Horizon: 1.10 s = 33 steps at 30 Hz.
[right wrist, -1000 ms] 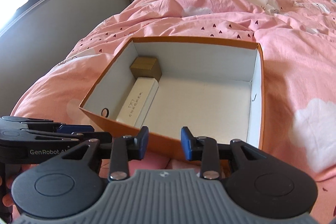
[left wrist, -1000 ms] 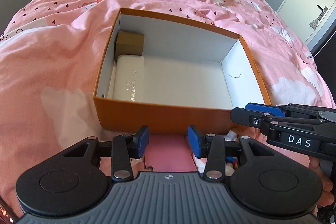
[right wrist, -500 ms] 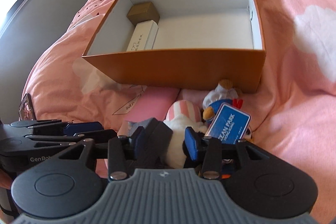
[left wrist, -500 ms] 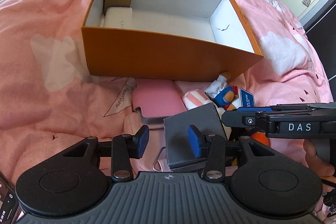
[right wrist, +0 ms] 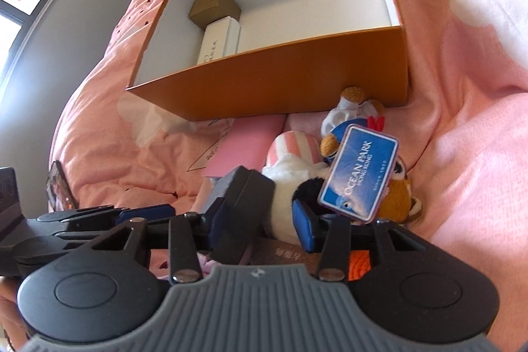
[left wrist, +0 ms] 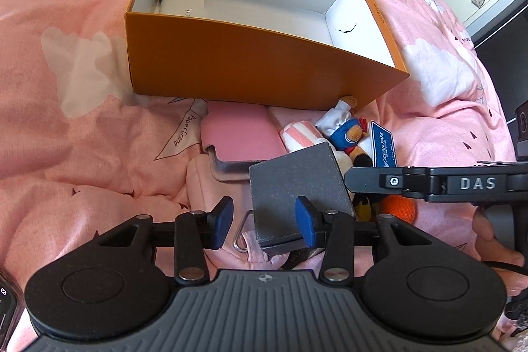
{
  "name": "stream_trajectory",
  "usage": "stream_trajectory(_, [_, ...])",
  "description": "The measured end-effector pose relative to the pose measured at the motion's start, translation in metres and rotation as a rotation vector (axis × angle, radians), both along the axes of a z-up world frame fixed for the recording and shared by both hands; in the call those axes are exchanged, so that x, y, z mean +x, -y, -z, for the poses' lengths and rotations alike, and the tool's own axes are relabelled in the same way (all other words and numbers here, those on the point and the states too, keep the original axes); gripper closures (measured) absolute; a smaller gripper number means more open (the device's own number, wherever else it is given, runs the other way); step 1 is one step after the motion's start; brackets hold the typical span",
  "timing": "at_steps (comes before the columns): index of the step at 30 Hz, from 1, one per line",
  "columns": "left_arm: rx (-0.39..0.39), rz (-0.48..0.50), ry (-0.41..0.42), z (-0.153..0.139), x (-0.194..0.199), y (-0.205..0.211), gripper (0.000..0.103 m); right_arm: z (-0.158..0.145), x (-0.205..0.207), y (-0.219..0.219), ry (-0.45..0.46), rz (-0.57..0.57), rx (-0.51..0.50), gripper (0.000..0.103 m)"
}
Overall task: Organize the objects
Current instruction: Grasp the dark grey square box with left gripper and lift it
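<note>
- Both wrist views are now showing the near orange wall of the orange box (left wrist: pixel 257 68) and the pile of loose things in front of it; a second ago they were looking down into the box. This suggests the hands are turning from the box to the next pick.
- The box is sitting on the pink duvet (left wrist: pixel 66 154), already containing a brown carton (right wrist: pixel 214 7) and a white carton (right wrist: pixel 219 40) against its left wall.
- The pile is lying just before the box: a pink case (left wrist: pixel 241 134), a grey block (left wrist: pixel 297 183), plush toys (right wrist: pixel 297 167) and a blue tag (right wrist: pixel 359 174).
- The left gripper (left wrist: pixel 264 221) is hovering with jaws partly spread; its right pad is overlapping the grey block, but nothing is being pinched.
- The right gripper (right wrist: pixel 260 225) is standing partly spread, wider than a second ago, with white plush lying between the pads; a squeeze is not evident.
</note>
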<state>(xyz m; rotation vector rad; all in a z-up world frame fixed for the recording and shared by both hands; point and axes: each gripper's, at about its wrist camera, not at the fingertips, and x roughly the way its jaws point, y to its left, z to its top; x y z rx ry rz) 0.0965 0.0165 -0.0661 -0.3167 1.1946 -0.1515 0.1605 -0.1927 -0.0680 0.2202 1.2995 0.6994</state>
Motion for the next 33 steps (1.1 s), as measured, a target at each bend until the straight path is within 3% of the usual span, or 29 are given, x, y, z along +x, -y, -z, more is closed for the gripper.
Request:
stream_trajectory(4, [0.012,0.010,-0.012,0.004,-0.001,0.000,0.053,0.003,0.001,-0.002,-0.071,-0.009,0.062,0.057])
stream_trajectory(11, [-0.020,0.031,-0.022,0.002,-0.003,-0.002,0.050,0.025,0.002,-0.010,-0.163,0.003,0.057,0.060])
stream_trajectory(14, [-0.053,-0.010,-0.035,0.005,-0.002,-0.012,0.042,0.021,0.002,-0.016,-0.125,-0.023,0.059,0.061])
stream_trajectory(17, [-0.098,-0.053,-0.058,0.008,-0.003,-0.025,0.041,0.019,0.005,-0.021,-0.102,-0.041,0.085,0.062])
stream_trajectory(29, [-0.217,-0.232,-0.074,0.013,-0.006,-0.062,0.036,0.026,0.029,-0.038,-0.188,0.029,0.258,0.066])
stream_trajectory(33, [-0.233,-0.266,-0.120,0.026,-0.005,-0.063,0.035,0.037,0.034,-0.040,-0.208,0.054,0.230,0.067])
